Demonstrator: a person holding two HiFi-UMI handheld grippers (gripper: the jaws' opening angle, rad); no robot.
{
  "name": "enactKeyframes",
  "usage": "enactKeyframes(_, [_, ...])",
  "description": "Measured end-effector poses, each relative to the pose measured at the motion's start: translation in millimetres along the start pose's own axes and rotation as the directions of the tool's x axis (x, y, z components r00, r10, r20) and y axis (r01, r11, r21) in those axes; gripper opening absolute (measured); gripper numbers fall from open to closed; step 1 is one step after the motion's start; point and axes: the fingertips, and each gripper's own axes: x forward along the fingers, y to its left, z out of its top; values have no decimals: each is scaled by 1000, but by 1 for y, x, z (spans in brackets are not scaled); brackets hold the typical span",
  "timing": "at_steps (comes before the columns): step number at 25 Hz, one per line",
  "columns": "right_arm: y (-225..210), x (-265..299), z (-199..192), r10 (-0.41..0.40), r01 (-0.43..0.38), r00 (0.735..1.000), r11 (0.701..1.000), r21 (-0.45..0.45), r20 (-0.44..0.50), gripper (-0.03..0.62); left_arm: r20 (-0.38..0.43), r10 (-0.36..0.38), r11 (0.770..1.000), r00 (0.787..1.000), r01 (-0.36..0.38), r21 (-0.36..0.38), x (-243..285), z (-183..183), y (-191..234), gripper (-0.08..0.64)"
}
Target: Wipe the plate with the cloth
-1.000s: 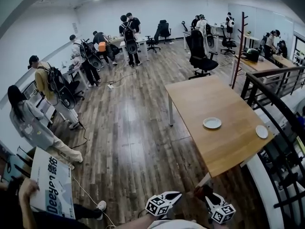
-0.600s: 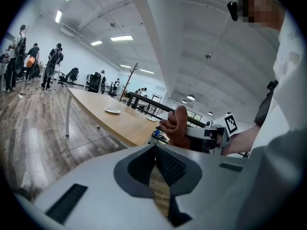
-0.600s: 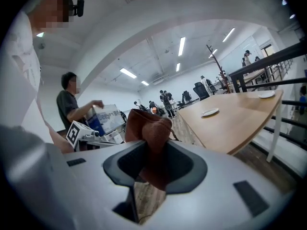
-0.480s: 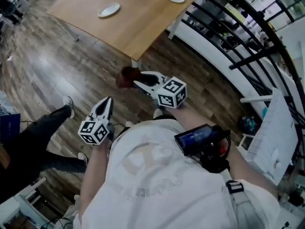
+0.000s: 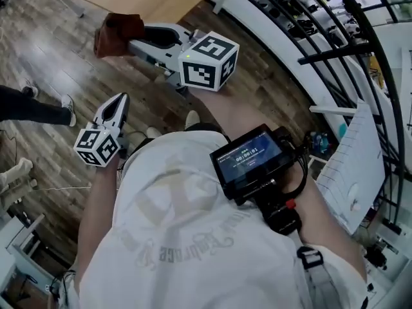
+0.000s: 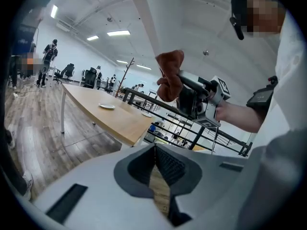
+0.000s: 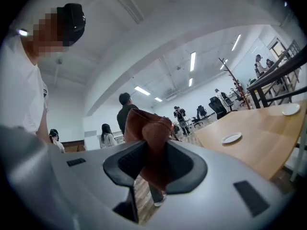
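My R gripper (image 5: 132, 40) has its fingers clamped on the brown cloth (image 7: 146, 128) — held up in the air, short of the bench (image 7: 261, 150). My L gripper (image 6: 154, 159) has its fingers together w/ nothing between. The plate (image 7: 231, 138) sits mid-bench (second plate (image 7: 290, 109) near the far edge) — well apart from both.

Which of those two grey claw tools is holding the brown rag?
The right gripper: its jaws pinch the crumpled brown cloth. The left gripper has its jaws shut with nothing between them.
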Motion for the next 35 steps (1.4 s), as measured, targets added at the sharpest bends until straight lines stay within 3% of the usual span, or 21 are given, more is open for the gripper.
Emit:
enactKeyframes(8, [3,-3,-16,6,-6,999,1000,-5,-39,123,18,16,1000,1000,-16,-3,-4,4,4,12])
enactKeyframes(13, [-6,-15,-48,-39,38,991,999,-7,-125,123,32,29,1000,999,-28,-9,-11,10,5,12])
enactKeyframes(23, [-30,-22,-60,-117,114,983,993,-26,-143,123,74,38,999,997,-40,20,-22,36,23,12])
enactKeyframes(35, [-9,53,-84,-173,171,966,985,-25,-190,123,132,67,998,989,-67,-7,-89,64,106,12])
